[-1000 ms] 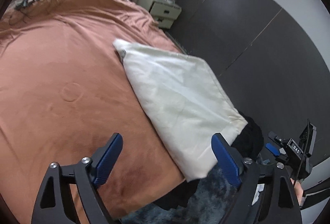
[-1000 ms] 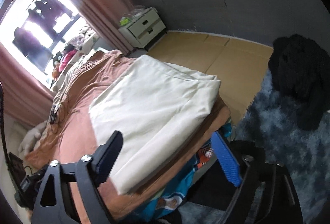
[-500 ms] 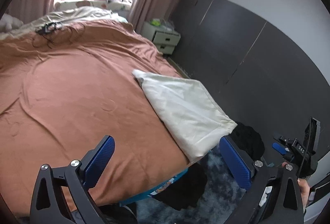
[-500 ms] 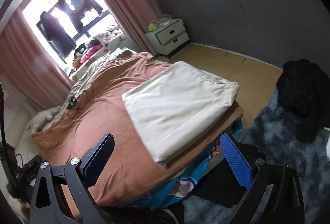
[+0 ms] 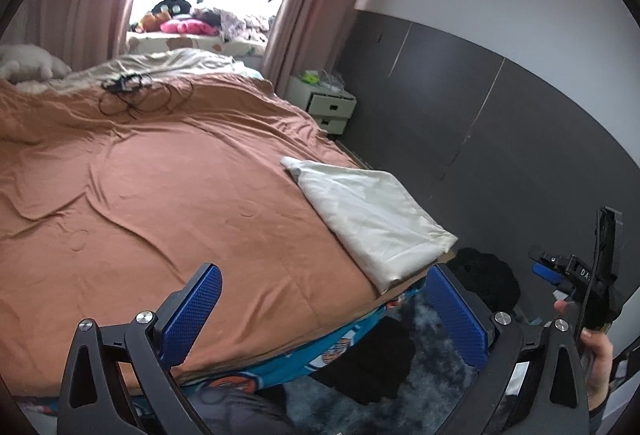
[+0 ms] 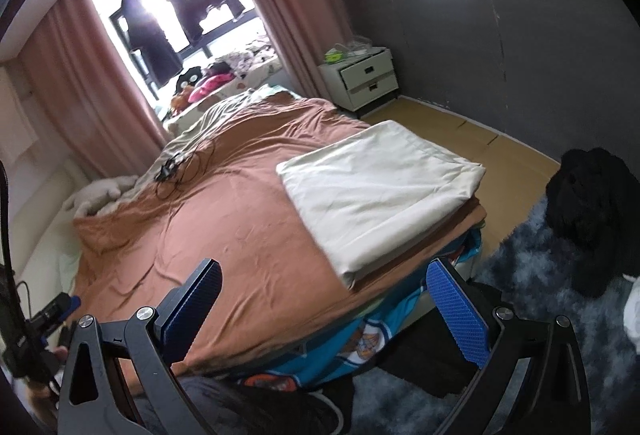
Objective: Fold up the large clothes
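Both your grippers have pulled back and up from the bed (image 5: 168,195) since a second ago — the folded cream garment (image 5: 368,219) that filled the lower views then now sits smaller and farther off. It lies flat on the brown bedspread (image 6: 224,235) at the bed's foot-end corner on the dark-wall side, one edge just over the foot edge. Its shape and place on the bed are unchanged.

Your left gripper (image 5: 324,311): jaws spread wide, a touch wider than a second ago, nothing between them, well clear of the garment. Your right gripper (image 6: 324,311): the same — wide apart, empty, clear of the cloth.

The window (image 6: 176,15) and bedside cabinet (image 6: 364,79) have come fully into view. A black heap (image 6: 588,207) lies on the blue-grey rug (image 6: 532,363) beside the bed.
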`<state>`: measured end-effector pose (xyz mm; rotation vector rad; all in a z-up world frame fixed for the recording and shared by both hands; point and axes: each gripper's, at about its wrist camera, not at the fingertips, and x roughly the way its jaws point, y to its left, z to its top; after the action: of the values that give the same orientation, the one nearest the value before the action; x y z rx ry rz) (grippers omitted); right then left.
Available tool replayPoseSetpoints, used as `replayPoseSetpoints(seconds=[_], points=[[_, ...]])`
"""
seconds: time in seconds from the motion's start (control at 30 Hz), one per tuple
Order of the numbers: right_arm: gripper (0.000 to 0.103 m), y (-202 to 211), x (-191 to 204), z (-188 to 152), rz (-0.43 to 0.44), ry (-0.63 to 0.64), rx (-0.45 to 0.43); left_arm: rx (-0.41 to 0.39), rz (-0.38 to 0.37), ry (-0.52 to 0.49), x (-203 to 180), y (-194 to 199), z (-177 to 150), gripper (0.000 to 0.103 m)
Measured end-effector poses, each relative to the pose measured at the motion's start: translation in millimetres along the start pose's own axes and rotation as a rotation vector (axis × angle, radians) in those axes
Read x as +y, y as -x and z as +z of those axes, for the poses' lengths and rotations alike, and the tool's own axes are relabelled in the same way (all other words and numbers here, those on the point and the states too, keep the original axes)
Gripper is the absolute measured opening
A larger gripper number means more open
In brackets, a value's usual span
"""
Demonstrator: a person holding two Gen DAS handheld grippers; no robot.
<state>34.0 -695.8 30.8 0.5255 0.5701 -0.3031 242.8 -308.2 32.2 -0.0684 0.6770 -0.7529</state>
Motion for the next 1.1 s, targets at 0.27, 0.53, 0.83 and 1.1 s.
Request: replayPoseSetpoints(seconds=[0.27, 0.53, 0.83, 1.1], points=[[0.103, 26, 39, -33, 0.035, 0.078, -0.007, -0.073, 0.052, -0.053, 7, 53, -30, 0.102], [0.103, 47, 72, -58, 0.074, 0.12, -0.035, -0.132, 0.113, -0.083, 20, 103, -49, 0.102], [0.103, 63, 104, -89, 0.108, 0.183, -0.049, -0.179, 0.181, -0.076, 37, 144, -77, 0.102], [0.103, 71, 120, -112, 0.099, 0.235, -0.068, -0.206, 0.235, -0.083, 49, 169, -99, 0.102]])
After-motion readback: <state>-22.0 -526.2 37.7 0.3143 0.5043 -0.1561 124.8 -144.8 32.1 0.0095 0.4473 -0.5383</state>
